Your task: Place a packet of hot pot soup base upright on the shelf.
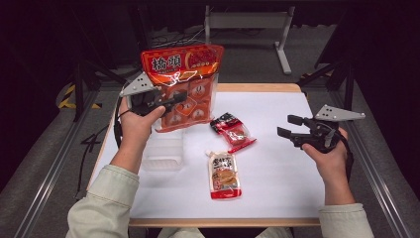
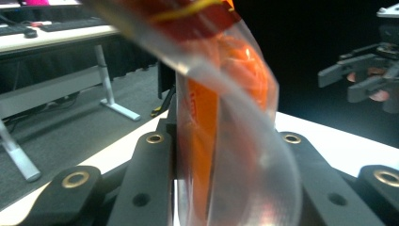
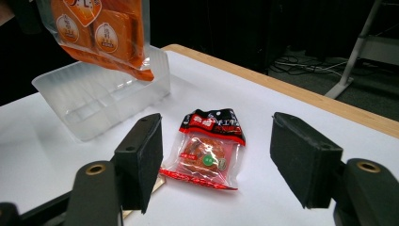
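Got the big orange snack bag (image 1: 184, 84) pinched in my left gripper (image 1: 171, 101), lifted clear of the table (image 1: 277, 163).

Jaws are clamped on the bag's clear plastic, and it hangs above the clear tray (image 1: 163, 151), which sits at about 9 o'clock on the white top. My right gripper (image 1: 289, 128) hovers at 3 o'clock with its jaws spread and nothing between them, aimed at the small red packet (image 3: 209, 150) in the middle. A pale pouch (image 1: 225, 176) lies at 6 o'clock from that packet.
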The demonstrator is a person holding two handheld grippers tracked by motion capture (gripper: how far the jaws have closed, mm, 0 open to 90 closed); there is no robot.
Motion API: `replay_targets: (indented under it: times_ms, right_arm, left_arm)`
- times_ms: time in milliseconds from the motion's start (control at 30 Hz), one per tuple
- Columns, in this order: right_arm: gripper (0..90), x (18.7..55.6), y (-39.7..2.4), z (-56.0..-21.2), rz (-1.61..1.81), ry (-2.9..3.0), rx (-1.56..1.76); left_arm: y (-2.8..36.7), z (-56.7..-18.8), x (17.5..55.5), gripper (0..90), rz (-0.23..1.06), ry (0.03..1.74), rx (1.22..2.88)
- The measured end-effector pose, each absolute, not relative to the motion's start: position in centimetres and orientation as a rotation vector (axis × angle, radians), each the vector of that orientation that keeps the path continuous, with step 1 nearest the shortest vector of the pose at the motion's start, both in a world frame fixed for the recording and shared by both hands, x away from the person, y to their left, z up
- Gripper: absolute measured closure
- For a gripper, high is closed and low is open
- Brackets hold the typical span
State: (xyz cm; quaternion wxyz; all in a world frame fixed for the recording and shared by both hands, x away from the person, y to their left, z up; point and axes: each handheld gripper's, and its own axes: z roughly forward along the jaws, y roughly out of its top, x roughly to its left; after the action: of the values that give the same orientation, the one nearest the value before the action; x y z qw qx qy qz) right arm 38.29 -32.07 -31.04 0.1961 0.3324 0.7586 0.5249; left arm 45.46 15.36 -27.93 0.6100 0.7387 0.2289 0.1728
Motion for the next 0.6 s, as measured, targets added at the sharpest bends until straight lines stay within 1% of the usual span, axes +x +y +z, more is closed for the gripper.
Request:
replay_targets:
  times_ms: [267,600]
  right_arm:
    - [35.6,38.4,-32.1,-31.0,1.490,2.125,0.925]
    - [35.6,38.4,-32.2,-31.1,1.492,2.127,0.932]
  left_arm:
    - [16.2,-28.5,47.6,70.5,0.413,0.587,1.678]
    - [16.9,-29.1,48.2,70.6,0.447,0.635,1.698]
